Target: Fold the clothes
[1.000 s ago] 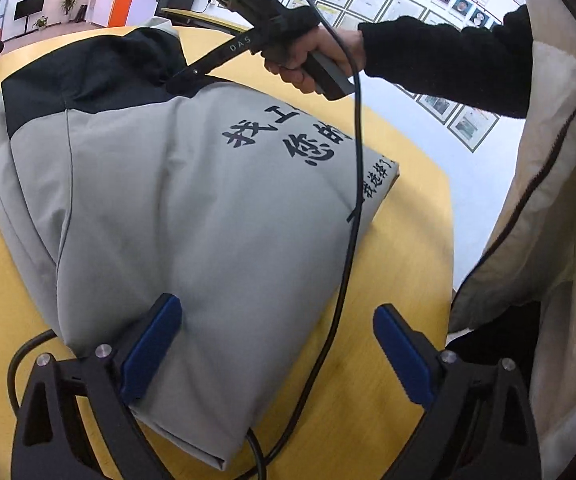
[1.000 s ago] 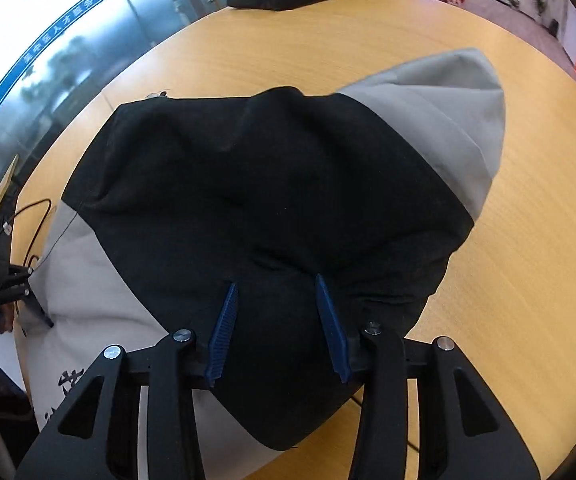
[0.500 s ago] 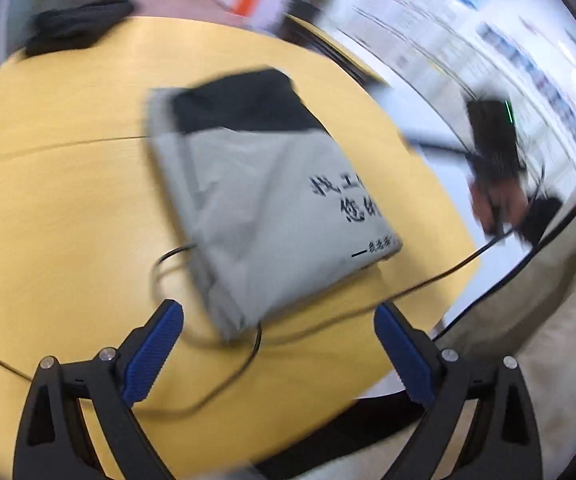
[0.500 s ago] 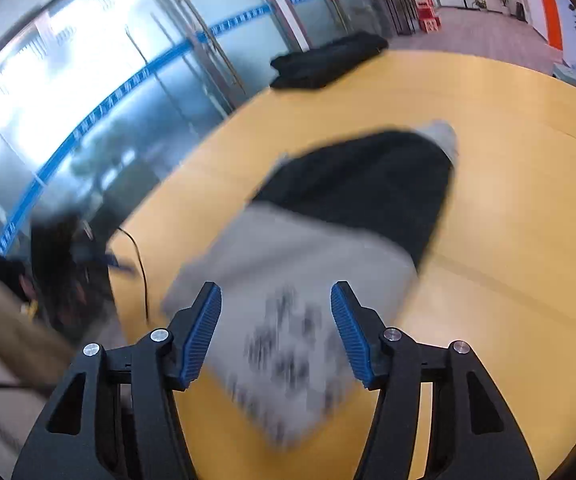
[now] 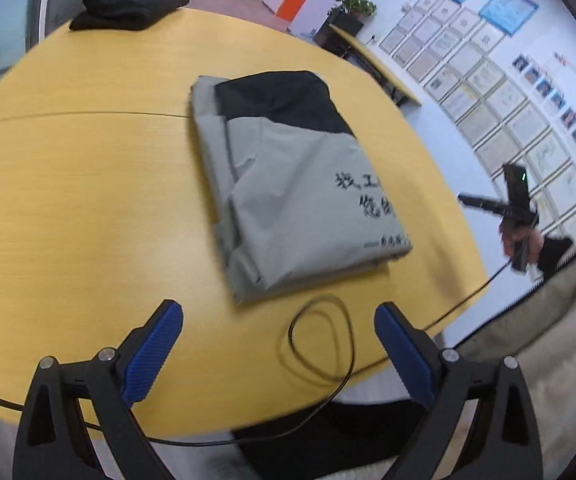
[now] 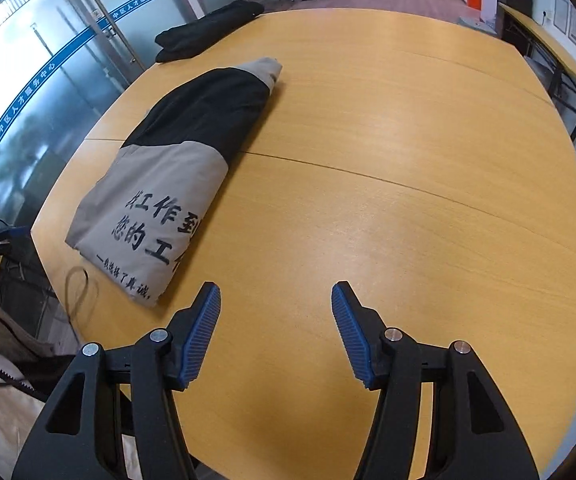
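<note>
A grey and black jacket (image 5: 288,184) with black Chinese lettering lies folded into a rectangle on the round yellow wooden table (image 5: 67,200). It also shows in the right wrist view (image 6: 175,176), left of centre. My left gripper (image 5: 275,332) is open and empty, held above the table's near edge, short of the jacket. My right gripper (image 6: 275,320) is open and empty above bare table, to the right of the jacket. The right gripper also shows in the left wrist view (image 5: 488,202), off the table's right edge.
A folded black garment (image 5: 127,8) lies at the table's far edge, also in the right wrist view (image 6: 207,28). A black cable (image 5: 320,344) loops on the table near the jacket's front edge. A glass wall (image 6: 27,80) stands behind the table.
Both grippers have pulled back from the jacket toward the table's near edge. The right gripper let go of the black collar part and opened wide. The jacket now lies folded and free.
</note>
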The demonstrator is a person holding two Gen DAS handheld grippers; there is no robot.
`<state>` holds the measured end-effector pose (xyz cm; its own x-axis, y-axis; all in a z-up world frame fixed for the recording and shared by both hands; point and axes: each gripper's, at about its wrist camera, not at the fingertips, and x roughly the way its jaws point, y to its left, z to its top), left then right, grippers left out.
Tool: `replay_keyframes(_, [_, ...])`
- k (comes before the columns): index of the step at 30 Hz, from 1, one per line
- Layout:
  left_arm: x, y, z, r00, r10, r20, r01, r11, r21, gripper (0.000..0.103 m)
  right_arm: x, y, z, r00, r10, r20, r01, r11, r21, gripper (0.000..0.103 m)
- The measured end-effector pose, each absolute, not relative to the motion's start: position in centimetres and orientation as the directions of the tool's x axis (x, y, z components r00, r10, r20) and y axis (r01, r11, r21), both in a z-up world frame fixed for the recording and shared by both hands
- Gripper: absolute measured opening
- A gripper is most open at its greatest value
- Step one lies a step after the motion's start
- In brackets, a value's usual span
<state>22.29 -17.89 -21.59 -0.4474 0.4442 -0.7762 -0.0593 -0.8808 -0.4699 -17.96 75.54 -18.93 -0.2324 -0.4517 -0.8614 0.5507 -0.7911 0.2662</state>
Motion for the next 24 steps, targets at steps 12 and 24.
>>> replay_keyframes(12, [15.2,-16.3,-31.2,-0.415,0.478,-0.774,0.167,-0.796,-0.582,0.103,-22.9,77.5,-19.3,-0.245,-0.462,-0.852,0.543,-0.794,0.275,0.059])
replay_keyframes(24, [13.3,-15.2,-32.6,-0.403,0.594,-0.696,0.296,-0.635,-0.714,0.103,-33.5,62.2,-28.6,0.007,-0.667,-0.745,0.581,-0.604,0.546,0.060])
